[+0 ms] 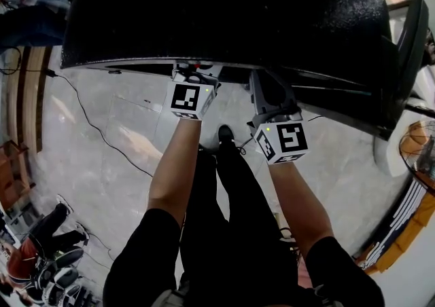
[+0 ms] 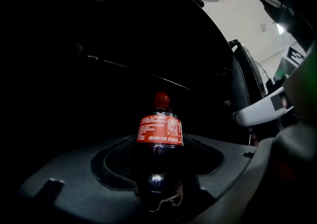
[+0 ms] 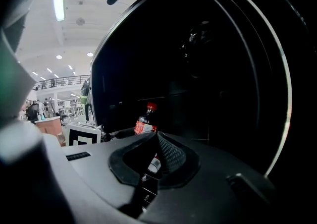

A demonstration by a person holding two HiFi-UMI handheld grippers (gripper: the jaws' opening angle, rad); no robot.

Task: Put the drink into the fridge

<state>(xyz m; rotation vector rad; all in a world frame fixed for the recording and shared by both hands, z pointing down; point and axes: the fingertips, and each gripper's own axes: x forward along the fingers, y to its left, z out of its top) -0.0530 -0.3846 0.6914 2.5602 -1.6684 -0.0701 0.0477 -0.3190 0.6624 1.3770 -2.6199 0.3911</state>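
The left gripper (image 1: 192, 75) clamped the red-labelled dark plastic cola bottle (image 2: 159, 136) upright, ready for the black fridge (image 1: 224, 7) (door seemingly open); the right gripper (image 3: 157, 154) hung closed, empty.

all three views bow hard at the edges, fisheye-style. the fridge (image 1: 224, 7) interior reads near black in both gripper views, with only the bottle (image 2: 160, 130) label catching light. a ceiling strip light (image 3: 58, 1) glares at upper left, the pale floor (image 1: 109, 142) is evenly lit, and the near foreground is soft and blurred
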